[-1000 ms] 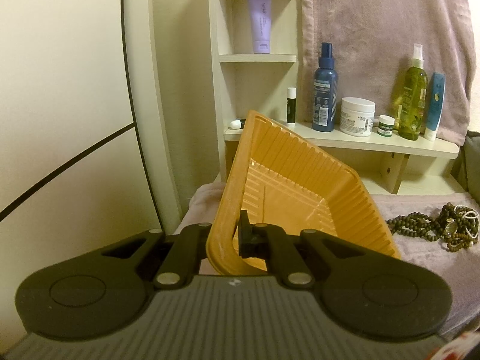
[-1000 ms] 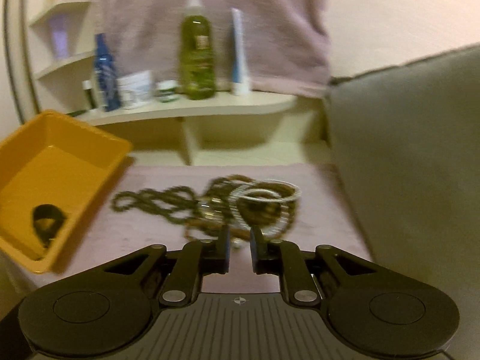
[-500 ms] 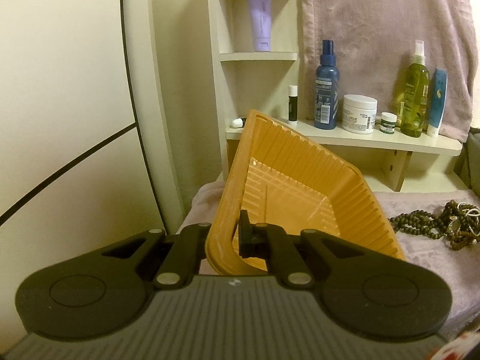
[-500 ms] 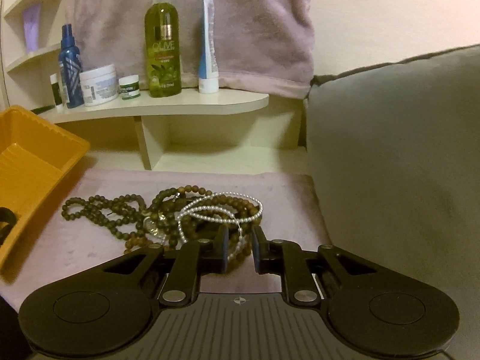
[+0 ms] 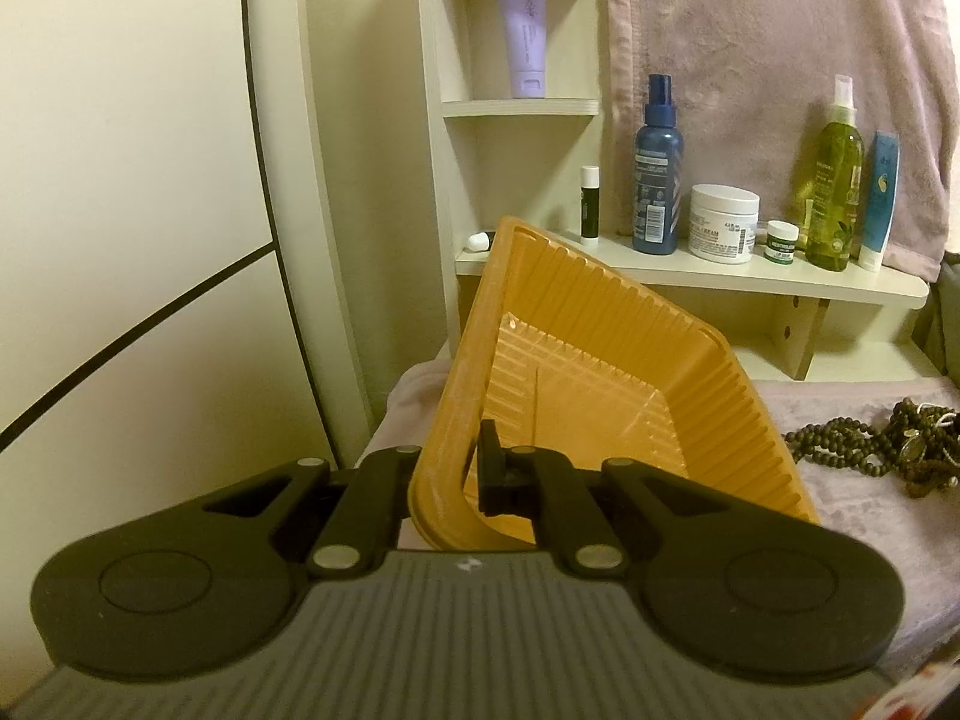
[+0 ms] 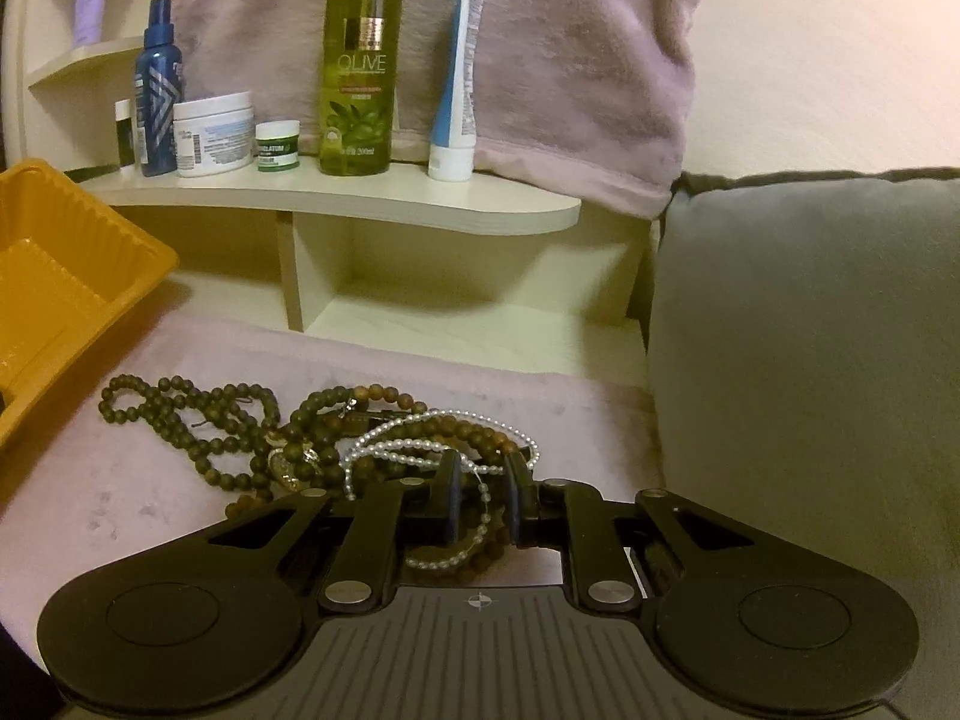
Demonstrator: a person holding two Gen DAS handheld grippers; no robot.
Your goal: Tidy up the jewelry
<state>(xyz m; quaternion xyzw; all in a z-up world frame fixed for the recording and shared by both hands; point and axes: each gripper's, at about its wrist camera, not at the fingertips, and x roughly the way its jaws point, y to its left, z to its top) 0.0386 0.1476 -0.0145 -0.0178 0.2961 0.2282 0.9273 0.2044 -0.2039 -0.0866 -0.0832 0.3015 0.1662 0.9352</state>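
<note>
Left claw: clamped on the near rim of the orange tray, one finger outside the wall, one inside. Tray is tilted, its open side turned toward the jewelry. Interior looks bare from this cam.

Right claw: narrow gap, not fully closed, down over the jewelry pile on the pink cloth. The pearl strand runs between my fingers; brown wood beads are tangled under and beside it. Can't tell if the pads are touching the pearls yet.

Location: pile sits just right of the tray, between it and the grey cushion. Shelf w/ bottles behind, not involved.

Judgement, step in hand: grab the pearl strand for transfer to the tray.

Notes for doing it well:
- Close on pearls only; the strand loops over the wood beads, so a deep bite likely drags the whole knot.
- Pinch a doubled section, not a single thread; thin beads prob. slip from flat pads.
- Lift slow and straight up; watch for brown beads and the small gold charm riding along.
- Keep the tray edge low and close so the carry is short.
</note>
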